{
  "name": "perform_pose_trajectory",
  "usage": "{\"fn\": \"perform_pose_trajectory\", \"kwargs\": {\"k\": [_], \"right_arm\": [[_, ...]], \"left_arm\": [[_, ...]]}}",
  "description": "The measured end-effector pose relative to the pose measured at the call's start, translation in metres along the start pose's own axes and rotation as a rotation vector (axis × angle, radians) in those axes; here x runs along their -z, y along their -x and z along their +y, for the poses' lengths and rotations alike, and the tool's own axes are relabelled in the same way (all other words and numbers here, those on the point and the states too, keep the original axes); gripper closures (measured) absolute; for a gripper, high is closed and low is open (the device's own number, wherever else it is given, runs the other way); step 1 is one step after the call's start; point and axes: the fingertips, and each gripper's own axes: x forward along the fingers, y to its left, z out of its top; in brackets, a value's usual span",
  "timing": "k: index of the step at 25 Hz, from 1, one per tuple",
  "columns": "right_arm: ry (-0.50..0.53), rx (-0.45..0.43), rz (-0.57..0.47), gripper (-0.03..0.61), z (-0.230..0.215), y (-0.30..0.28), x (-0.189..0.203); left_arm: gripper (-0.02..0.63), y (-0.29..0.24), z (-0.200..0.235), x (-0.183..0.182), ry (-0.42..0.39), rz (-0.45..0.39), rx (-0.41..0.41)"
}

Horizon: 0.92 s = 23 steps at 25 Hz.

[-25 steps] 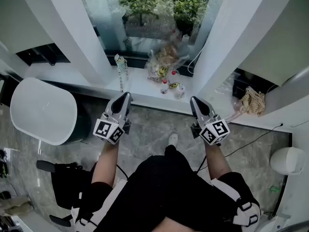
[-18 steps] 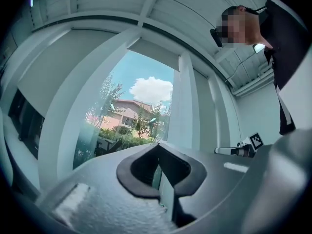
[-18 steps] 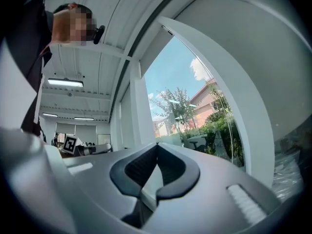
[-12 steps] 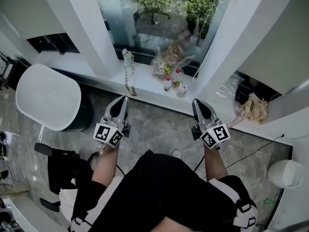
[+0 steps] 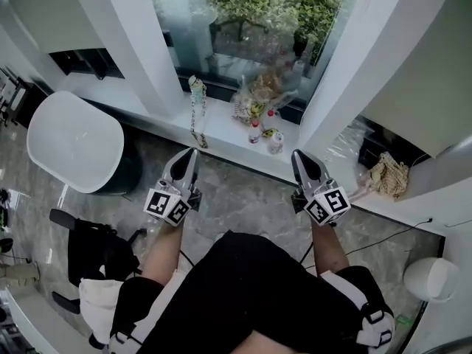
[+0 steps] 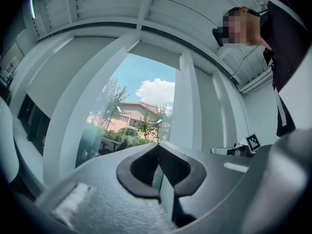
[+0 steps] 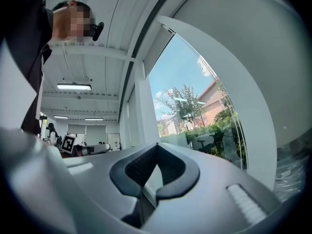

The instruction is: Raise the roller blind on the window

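Facing window, white sill, marble floor

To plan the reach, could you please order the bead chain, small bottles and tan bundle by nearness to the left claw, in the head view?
1. Bead chain, on the sill ahead of the left claw.
2. Small bottles, right along the sill.
3. Tan bundle, far right.

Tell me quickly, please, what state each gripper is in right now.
Grey left gripper: closed, holding nothing.
Grey right gripper: closed, holding nothing.
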Motion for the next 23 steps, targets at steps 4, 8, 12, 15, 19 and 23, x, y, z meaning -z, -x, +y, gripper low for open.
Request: {"fn": "perform_pose_trajectory", "kwargs": {"k": [4,8,12,15,19,23], "right_arm": [[-0.025,-0.013,-0.01,0.581,-0.003,0.0,-0.001],[-0.025,-0.038,-0.01,0.581,0.005,-0.004,-0.003],[-0.025,-0.05,-0.004,0.58,0.009,-0.004,0.0],[-0.027,-0.049,0.002,0.58,0.008,-0.002,0.003],[-0.035,-0.046,-0.002,0.58,0.006,0.0,0.002],[-0.031,-0.053,0.004,0.58,0.006,-0.001,0.004]], "left_arm": [[0.614,-0.005,-0.008,0.003,-0.004,-0.004,0.016],[0.614,-0.004,-0.012,0.002,0.005,0.0,0.006],[0.614,0.0,-0.013,0.005,0.006,0.007,-0.001],[0.614,0.005,-0.01,0.004,0.003,-0.003,-0.017],[0.614,0.008,-0.006,0.005,0.024,-0.002,-0.027],[0.614,0.011,-0.006,0.01,0.035,0.006,-0.031]]}}
